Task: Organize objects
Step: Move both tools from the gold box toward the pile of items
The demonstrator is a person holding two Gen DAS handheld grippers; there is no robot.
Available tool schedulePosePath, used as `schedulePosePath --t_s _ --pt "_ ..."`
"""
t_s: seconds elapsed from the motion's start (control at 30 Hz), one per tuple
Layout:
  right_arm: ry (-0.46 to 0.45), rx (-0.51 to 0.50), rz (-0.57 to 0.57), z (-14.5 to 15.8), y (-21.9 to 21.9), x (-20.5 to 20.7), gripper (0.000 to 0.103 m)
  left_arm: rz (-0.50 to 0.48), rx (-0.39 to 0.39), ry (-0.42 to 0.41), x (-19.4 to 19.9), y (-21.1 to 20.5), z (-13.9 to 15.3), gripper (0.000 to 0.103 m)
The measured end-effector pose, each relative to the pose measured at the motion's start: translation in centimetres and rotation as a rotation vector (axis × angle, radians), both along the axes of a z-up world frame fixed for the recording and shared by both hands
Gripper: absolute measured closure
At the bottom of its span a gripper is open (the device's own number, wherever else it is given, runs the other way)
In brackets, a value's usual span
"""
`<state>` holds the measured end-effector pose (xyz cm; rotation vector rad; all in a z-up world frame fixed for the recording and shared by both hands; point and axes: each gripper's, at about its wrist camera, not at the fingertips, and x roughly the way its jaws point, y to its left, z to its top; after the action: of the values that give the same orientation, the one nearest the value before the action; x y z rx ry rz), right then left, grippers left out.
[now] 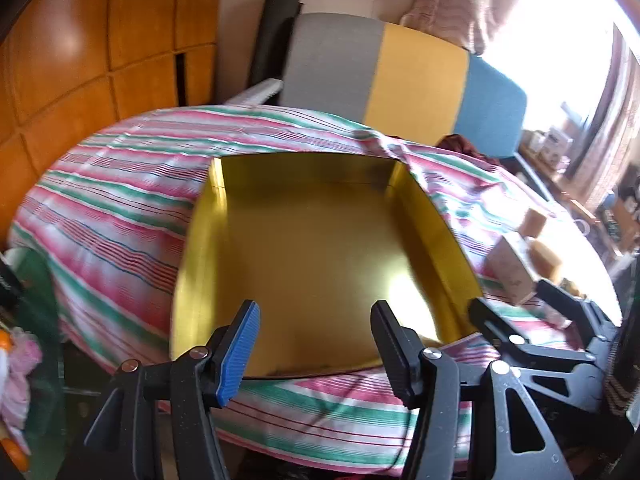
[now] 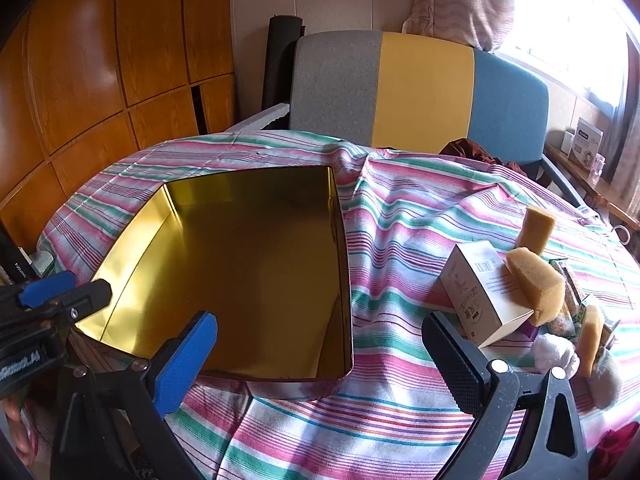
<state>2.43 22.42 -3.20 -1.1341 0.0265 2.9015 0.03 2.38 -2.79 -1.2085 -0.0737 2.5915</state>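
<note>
An open, empty gold tin box (image 1: 312,248) sits on the striped tablecloth; it also shows in the right wrist view (image 2: 248,264). My left gripper (image 1: 316,344) is open and empty, just above the box's near edge. My right gripper (image 2: 320,356) is open and empty, over the cloth at the box's near right corner; it also shows in the left wrist view (image 1: 508,312). A white carton (image 2: 486,292) and yellow sponges (image 2: 538,284) lie in a pile to the right, also in the left wrist view (image 1: 512,268).
A striped cloth (image 2: 420,216) covers the round table. A grey, yellow and blue chair back (image 2: 420,92) stands behind it. Wooden cabinet doors (image 2: 100,80) line the left. Snack packets and a plush toy (image 2: 560,348) lie by the sponges.
</note>
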Motion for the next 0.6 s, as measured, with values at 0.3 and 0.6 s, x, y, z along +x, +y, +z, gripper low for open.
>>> schedulePosePath --t_s 0.3,0.6 --pt "0.01 -0.044 0.009 0.2 1.5 0.4 0.0 -0.045 0.19 -0.092 -1.0 0.5 -0.6 0.04" --pt "0.054 -0.156 -0.11 2.3 11.4 1.9 0.0 -0.23 0.216 -0.121 -1.7 4.9 0.0 0.04"
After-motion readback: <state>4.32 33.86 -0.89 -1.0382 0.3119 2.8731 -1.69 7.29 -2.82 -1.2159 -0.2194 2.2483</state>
